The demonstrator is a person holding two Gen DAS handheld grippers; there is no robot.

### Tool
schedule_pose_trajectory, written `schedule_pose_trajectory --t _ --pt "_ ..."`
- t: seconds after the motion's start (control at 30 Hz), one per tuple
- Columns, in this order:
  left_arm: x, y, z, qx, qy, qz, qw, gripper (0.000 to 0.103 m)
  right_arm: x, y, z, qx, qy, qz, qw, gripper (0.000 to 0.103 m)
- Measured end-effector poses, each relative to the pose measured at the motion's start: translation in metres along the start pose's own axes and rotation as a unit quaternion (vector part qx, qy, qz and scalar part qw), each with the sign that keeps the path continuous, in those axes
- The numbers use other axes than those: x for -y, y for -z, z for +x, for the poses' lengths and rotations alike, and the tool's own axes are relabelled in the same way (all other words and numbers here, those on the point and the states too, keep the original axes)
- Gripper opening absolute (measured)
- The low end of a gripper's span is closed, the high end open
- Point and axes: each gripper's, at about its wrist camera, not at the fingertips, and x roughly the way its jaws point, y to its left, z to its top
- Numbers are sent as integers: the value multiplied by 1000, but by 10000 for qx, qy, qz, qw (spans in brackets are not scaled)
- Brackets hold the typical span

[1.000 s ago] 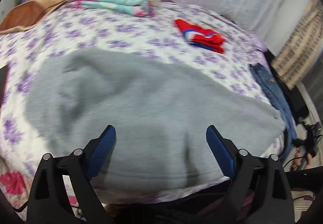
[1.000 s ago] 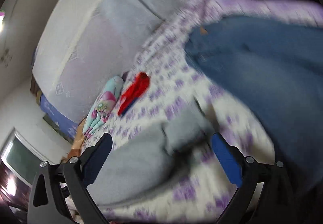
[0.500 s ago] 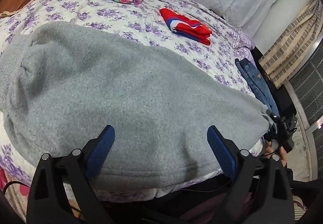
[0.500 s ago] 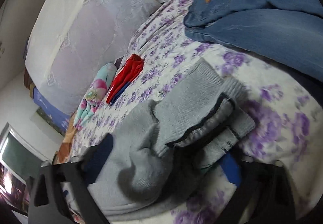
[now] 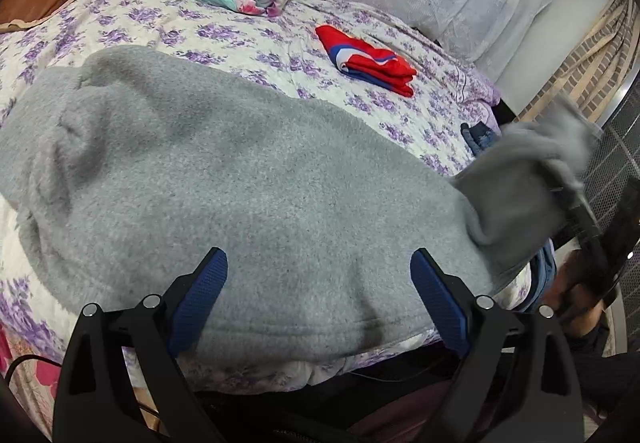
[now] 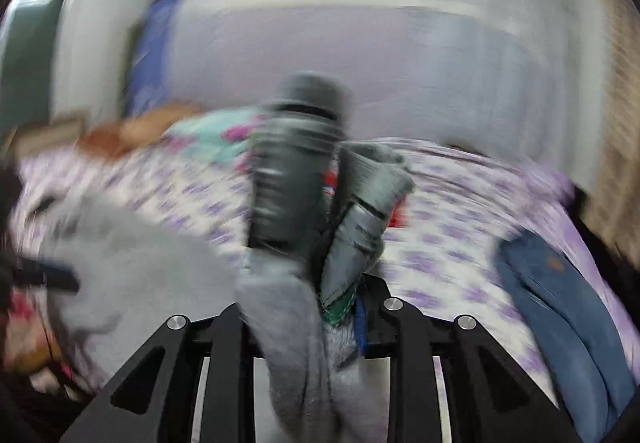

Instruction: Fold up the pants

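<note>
Between the right hand-held gripper's (image 6: 316, 307) pinching fingers, gray pants' (image 5: 248, 183) cuff, now lifted; left hand-held gripper (image 5: 318, 295) spread.

Motion-blurred throughout right wrist view; right gripper (image 6: 320, 307) fingertips buried in pants (image 6: 292, 323); jeans (image 5: 482, 137) mostly hidden behind lifted cuff.

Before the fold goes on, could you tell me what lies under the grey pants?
The grey pants lie on the purple-flowered bedspread, which shows all around them. Anything directly beneath the fabric is covered.
</note>
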Motion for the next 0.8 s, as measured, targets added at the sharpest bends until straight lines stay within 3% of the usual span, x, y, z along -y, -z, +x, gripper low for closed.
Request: schedule_pose_trajectory --t 0.03,0.07,0.13,0.2,0.23,0.27,0.33,0.37,0.43,0.47,0.53,0.57,0.6,0.63,0.67,0.7,0.8 --pt "-1 1 -3 39 24 -38 10000 90 -19 3 11 -154 -101 -226 9996 39" --pt "-2 2 -5 63 39 -63 10000 90 -56 18 40 -647 -378 -792 9940 46" --pt "-6 6 -11 113 76 -133 9998 90 -91 46 75 -1420 -624 -1413 9777 48" --pt "-10 9 -16 144 62 -143 9998 90 -94 51 61 -982 -414 -1572 9818 48" --pt "-12 9 -18 153 61 -142 9998 90 -84 45 52 -912 -652 -1378 9841 48" --pt "-14 10 -19 146 75 -148 9998 90 -64 34 39 -910 -1201 -888 9846 51" --pt "-16 10 -18 106 93 -136 9998 90 -37 24 26 -837 -1631 -363 9824 61" --pt "-15 10 -16 101 64 -92 9999 91 -26 19 18 -760 -1711 -198 9821 62" --pt "-12 9 -13 120 47 -33 9999 94 -17 14 8 -707 -1931 -91 9786 63" --pt "-12 9 -13 132 50 -39 9999 95 -16 13 8 -743 -2033 -127 9762 75" --pt "-12 9 -11 160 62 -74 9998 95 -25 16 18 -940 -1851 -487 9770 80" --pt "-13 9 -11 166 66 -84 9998 95 -31 17 27 -977 -1706 -653 9783 71" --pt "-14 10 -11 175 78 -107 9998 95 -39 21 33 -1055 -1598 -684 9791 54" --pt "-14 9 -12 175 84 -126 9997 95 -39 26 47 -1288 -1565 -556 9777 20" --pt "-14 10 -12 171 87 -134 9997 95 -33 29 61 -1537 -1416 -250 9776 19" --pt "-13 10 -13 165 72 -130 9998 95 -25 29 63 -1472 -1243 -64 9812 19" --pt "-13 13 -17 143 72 -109 9998 95 -14 15 37 -778 -201 -322 9962 18"
